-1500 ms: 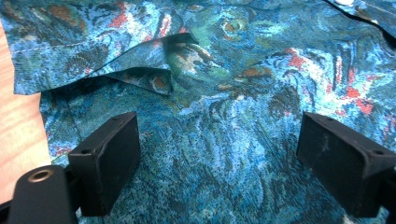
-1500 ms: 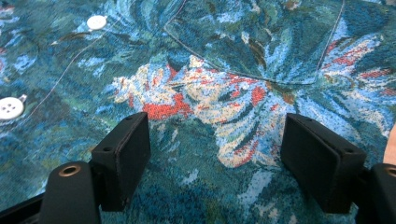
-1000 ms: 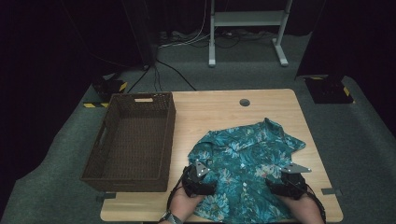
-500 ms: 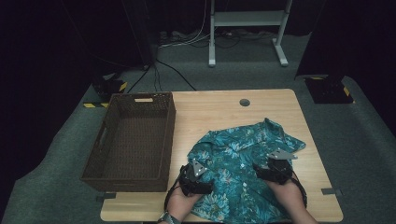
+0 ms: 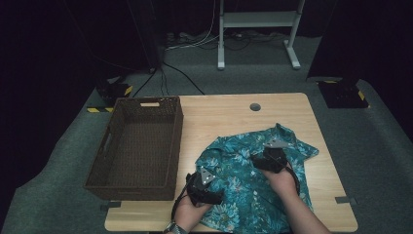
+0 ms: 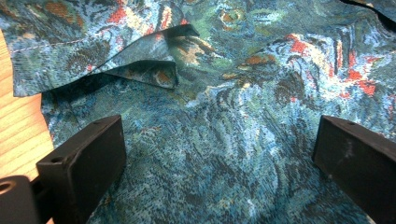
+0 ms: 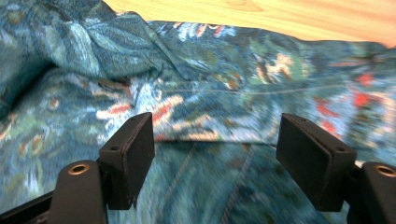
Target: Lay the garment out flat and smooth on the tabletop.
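Observation:
A teal floral shirt (image 5: 243, 185) lies crumpled on the right half of the wooden table (image 5: 219, 117). My left gripper (image 5: 207, 180) rests at the shirt's near left edge. Its jaws have just been opening and stand wide apart, with the cloth (image 6: 224, 107) flat beneath them and a folded flap farther off. Over the shirt's right middle hovers my right gripper (image 5: 272, 155), open, with a fold of the shirt (image 7: 210, 93) running between the two pads, neither pressing on it.
A dark brown wicker basket (image 5: 134, 103), empty, stands on the table's left side beside the shirt. A round cable hole (image 5: 254, 107) sits near the far edge. Bare wood lies beyond the shirt.
My right gripper has moved from the shirt's near right corner inward and away from me to its right middle. The left gripper has stayed put.

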### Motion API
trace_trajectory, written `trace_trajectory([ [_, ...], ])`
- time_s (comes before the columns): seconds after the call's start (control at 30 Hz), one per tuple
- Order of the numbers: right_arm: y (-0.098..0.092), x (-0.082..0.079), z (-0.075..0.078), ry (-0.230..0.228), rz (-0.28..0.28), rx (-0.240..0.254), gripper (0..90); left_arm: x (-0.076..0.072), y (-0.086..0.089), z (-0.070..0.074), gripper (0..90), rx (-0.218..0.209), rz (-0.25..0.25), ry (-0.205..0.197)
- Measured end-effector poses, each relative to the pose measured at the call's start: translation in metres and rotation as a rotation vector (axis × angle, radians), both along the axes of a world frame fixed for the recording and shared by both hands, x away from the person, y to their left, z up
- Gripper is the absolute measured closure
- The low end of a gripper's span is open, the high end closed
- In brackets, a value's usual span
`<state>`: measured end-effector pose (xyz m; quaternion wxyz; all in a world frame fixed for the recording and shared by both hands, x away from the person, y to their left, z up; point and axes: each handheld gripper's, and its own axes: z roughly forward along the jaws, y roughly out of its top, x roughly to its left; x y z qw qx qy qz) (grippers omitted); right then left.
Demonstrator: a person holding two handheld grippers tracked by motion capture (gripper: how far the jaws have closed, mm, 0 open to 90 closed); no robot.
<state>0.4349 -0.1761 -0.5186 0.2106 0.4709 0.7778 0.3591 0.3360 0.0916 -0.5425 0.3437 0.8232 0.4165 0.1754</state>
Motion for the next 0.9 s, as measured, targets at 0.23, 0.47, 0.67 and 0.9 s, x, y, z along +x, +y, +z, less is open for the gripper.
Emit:
trace_trajectory([
  [0.23,0.015,0.017,-0.009,0.026,0.019,0.000,29.1,0.001,0.000,0.000,1.9,0.001,-0.002,-0.001],
  [0.47,0.019,0.024,-0.016,0.034,0.026,0.003,45.8,0.001,-0.001,0.000,1.7,-0.001,-0.002,0.000],
  [0.67,0.020,0.024,-0.015,0.028,0.032,-0.012,64.5,0.001,-0.001,0.000,1.2,0.002,-0.003,0.001],
  [0.9,0.025,0.021,-0.014,0.026,0.042,-0.017,78.1,0.001,-0.001,0.000,1.0,0.004,-0.004,0.001],
])
